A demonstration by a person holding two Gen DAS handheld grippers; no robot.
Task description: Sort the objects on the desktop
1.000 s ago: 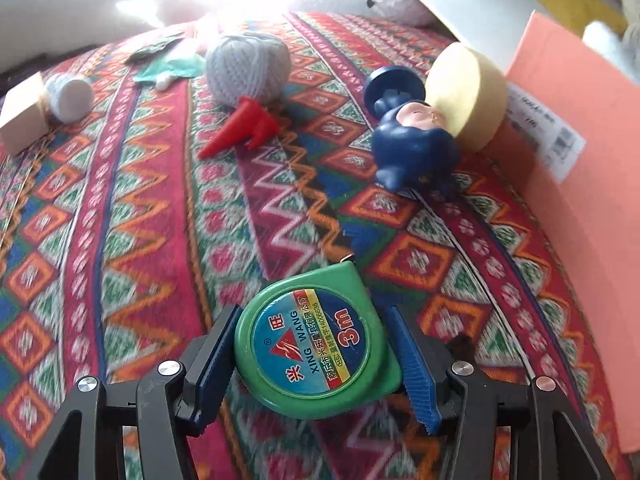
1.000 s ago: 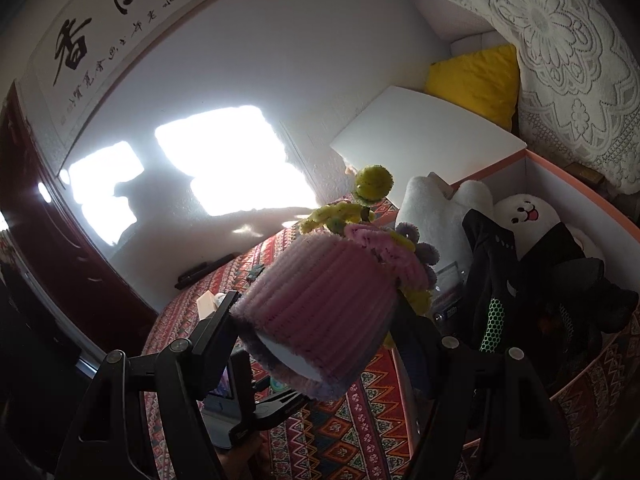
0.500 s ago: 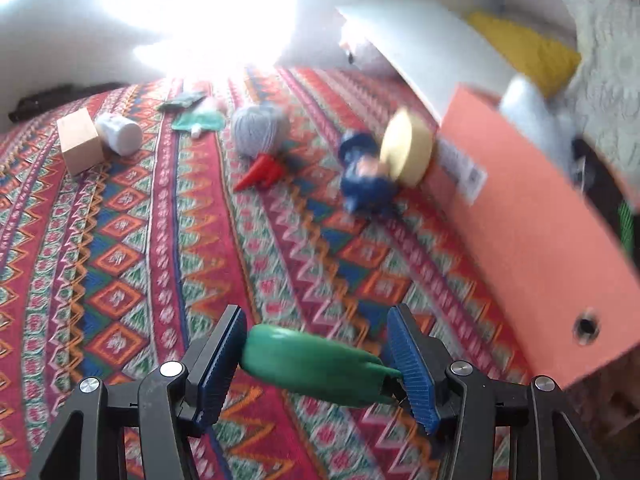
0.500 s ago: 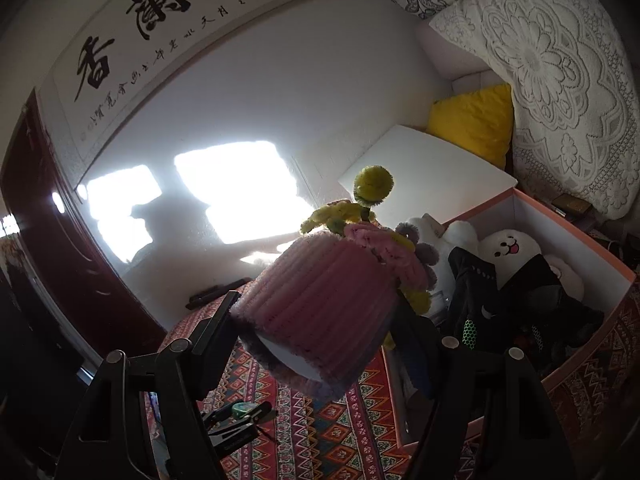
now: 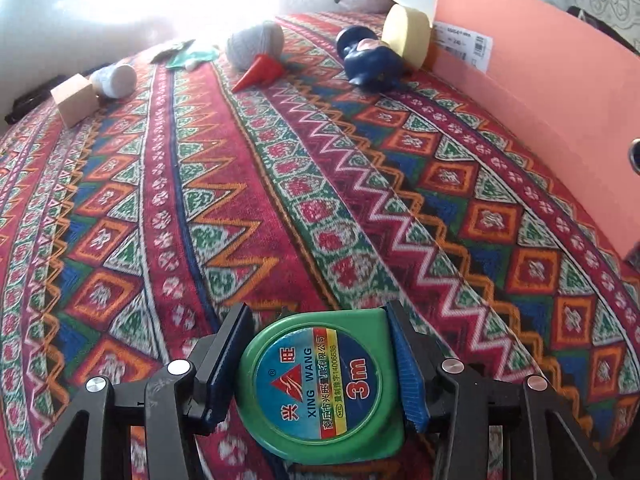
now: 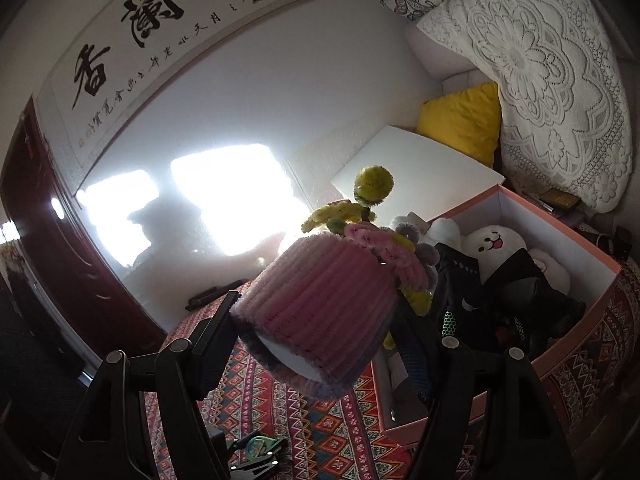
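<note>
My left gripper (image 5: 318, 364) is shut on a green tape measure (image 5: 320, 384) with a blue "3m" label, held just above the patterned cloth (image 5: 280, 184). Held high in the air, my right gripper (image 6: 320, 328) is shut on a pink fuzzy flower pot (image 6: 320, 304) with yellow and pink pipe-cleaner flowers (image 6: 372, 188). The pink box (image 6: 560, 220) lies right of that pot, open, with a white plush toy (image 6: 496, 240) and dark items inside. Its outer wall (image 5: 540, 92) runs along the right of the left wrist view. The left gripper with the tape measure (image 6: 260, 446) shows small at the bottom of the right wrist view.
On the cloth at the far side lie a grey yarn ball (image 5: 256, 44), a red cone (image 5: 256, 74), a blue figurine (image 5: 368, 60) with a yellow disc (image 5: 406, 34), a white cup (image 5: 118, 78) and a wooden block (image 5: 74, 98). A white lid (image 6: 416, 172) leans behind the box.
The left gripper tipped up and away, then came back down toward the cloth with the tape measure face-up again. The right gripper rose a little with the pot.
</note>
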